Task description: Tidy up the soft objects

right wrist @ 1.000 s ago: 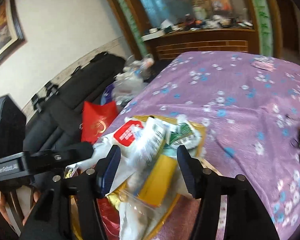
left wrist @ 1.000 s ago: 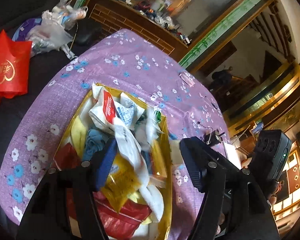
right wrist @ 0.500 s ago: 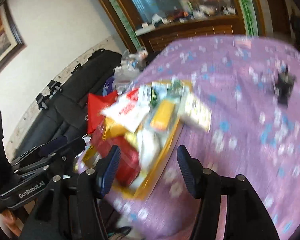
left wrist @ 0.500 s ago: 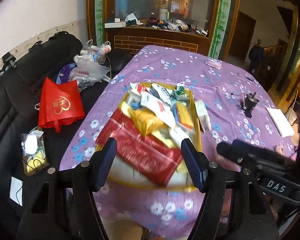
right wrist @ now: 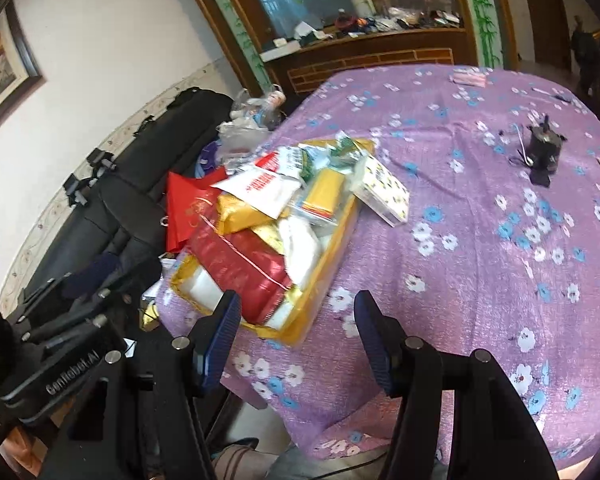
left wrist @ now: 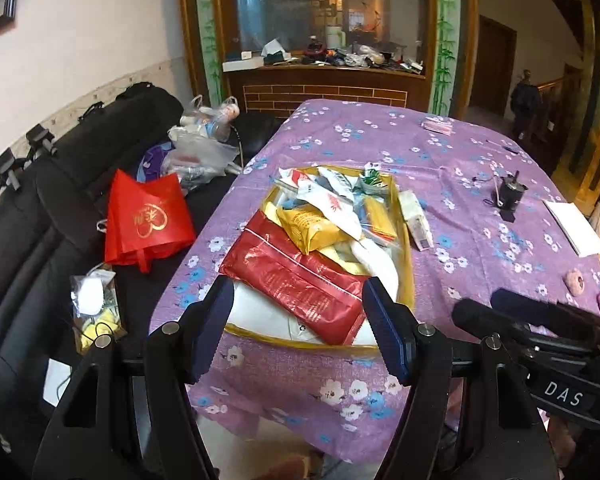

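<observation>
The left gripper (left wrist: 298,330) hangs above the near edge of the table (left wrist: 460,184) with its two blue-padded fingers (left wrist: 214,328) spread wide and nothing between them; they touch nothing. The right gripper (right wrist: 296,334) is the same: two fingers (right wrist: 370,336) well apart, empty, clear of the cloth.

One yellow tray (left wrist: 406,276) sits on the purple flowered tablecloth, near the table's left side and close to the near edge. In the left view its long axis runs away from the camera, toward the wooden counter (left wrist: 324,80); in the right view it slants up and to the right. It is heaped with soft packets: one long red packet (left wrist: 296,280) lies on top at the near end, set diagonally across the tray; one yellow-orange packet (left wrist: 310,226) rests just behind it; one white packet with red print (left wrist: 332,204) lies further back. The smaller packets underneath are too jumbled to count.

One white box (left wrist: 418,222) lies on the cloth just beside the tray's right rim, parallel to it. One small black device (left wrist: 508,196) stands well apart on the right. One red bag (left wrist: 146,216) leans on the dark sofa (left wrist: 28,216) left of the table.
</observation>
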